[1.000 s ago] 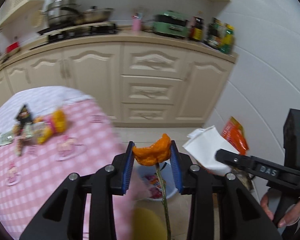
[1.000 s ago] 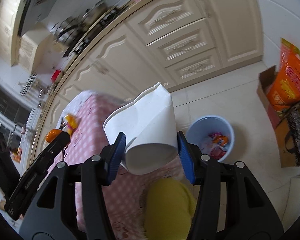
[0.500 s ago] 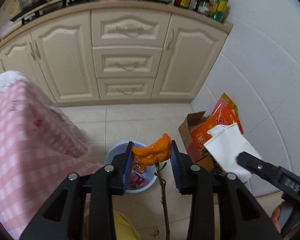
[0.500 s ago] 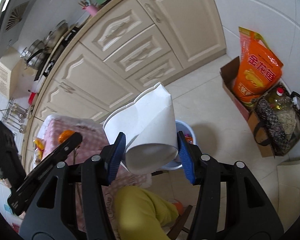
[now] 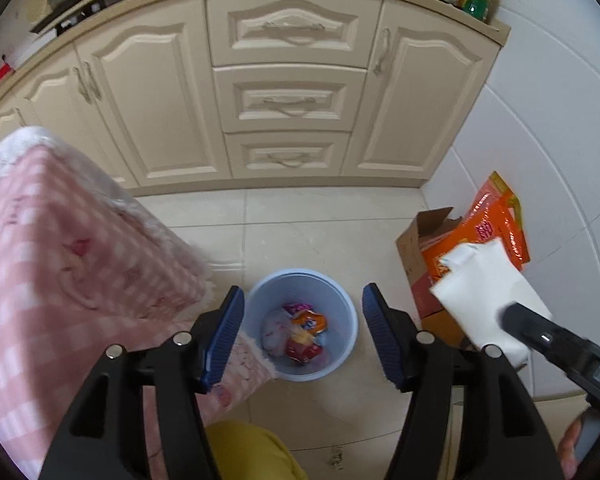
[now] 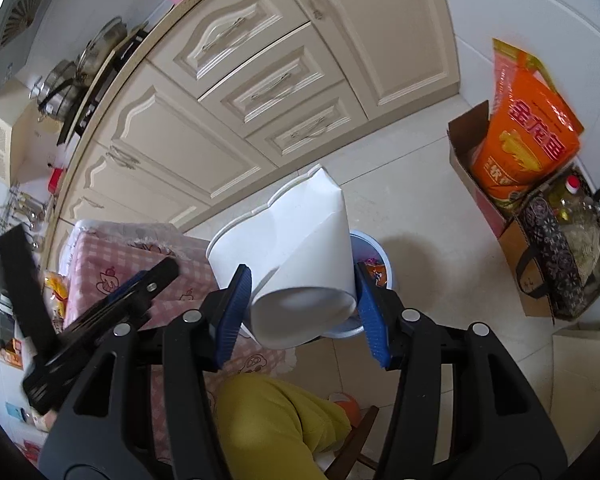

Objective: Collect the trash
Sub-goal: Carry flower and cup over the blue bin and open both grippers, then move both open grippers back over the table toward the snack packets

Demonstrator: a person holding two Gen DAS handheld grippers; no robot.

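The left wrist view looks down on pale floor tiles (image 5: pixel 320 240) below cream cabinets (image 5: pixel 288 100), where the left gripper (image 5: pixel 302 334), its jaws just opened with nothing between them, hangs over a blue bin (image 5: pixel 342 312) holding wrappers (image 5: pixel 304 332). In the right wrist view, beside a pink checked tablecloth (image 6: pixel 112 268), the right gripper (image 6: pixel 304 308) is clamped on a crushed white paper cup (image 6: pixel 296 248) above the bin; a cardboard box (image 6: pixel 466 152) holds an orange bag (image 6: pixel 528 136)

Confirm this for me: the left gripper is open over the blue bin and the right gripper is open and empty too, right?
Not quite. The left gripper is open over the blue bin, its jaws having just opened with nothing between them. But the right gripper is shut on a white paper cup, as the right wrist view shows.
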